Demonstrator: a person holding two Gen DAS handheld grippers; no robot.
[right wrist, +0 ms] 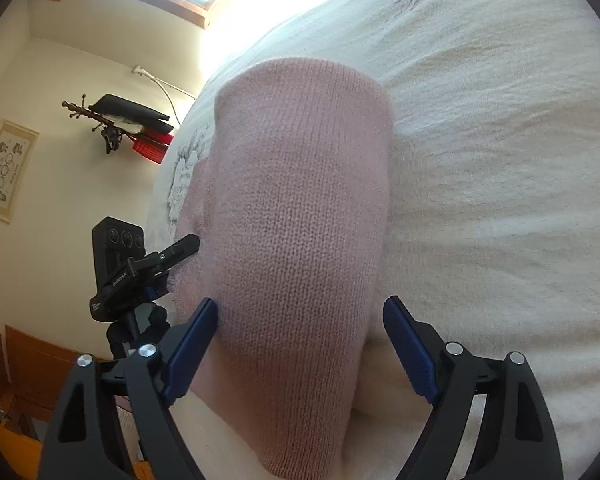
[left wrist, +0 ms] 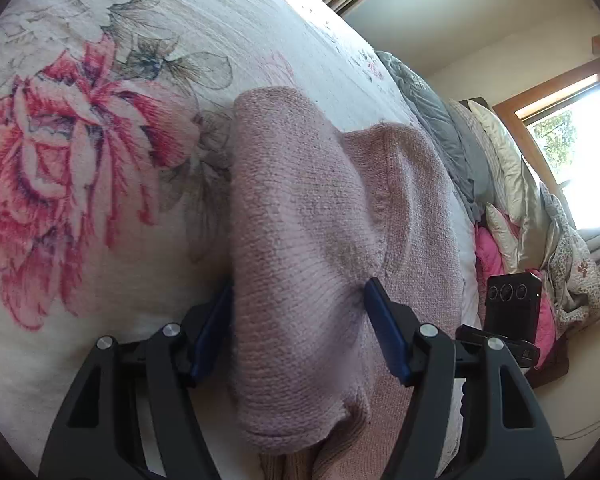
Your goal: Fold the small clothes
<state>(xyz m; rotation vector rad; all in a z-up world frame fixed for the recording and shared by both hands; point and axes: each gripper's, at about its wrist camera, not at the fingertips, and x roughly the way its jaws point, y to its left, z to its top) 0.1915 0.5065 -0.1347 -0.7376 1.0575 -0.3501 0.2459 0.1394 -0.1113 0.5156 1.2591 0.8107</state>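
A pale pink knit sweater (left wrist: 300,184) lies folded on a white bedspread with a large red flower print (left wrist: 80,160). A folded-over band of it runs toward the camera, with a seamed part (left wrist: 400,168) showing to its right. My left gripper (left wrist: 298,300) is open, its blue pads standing wide on either side of that band. In the right wrist view the same sweater (right wrist: 300,180) fills the middle as a thick folded strip on the bedspread (right wrist: 500,160). My right gripper (right wrist: 302,312) is open too, its fingers straddling the strip.
Grey and white bedding with pillows (left wrist: 512,184) is piled along the bed's far side under a window (left wrist: 580,140). The other gripper's black camera unit (left wrist: 512,304) shows at the right, and its counterpart (right wrist: 120,256) at the left. A coat rack (right wrist: 116,120) and a framed picture (right wrist: 4,168) hang on the wall.
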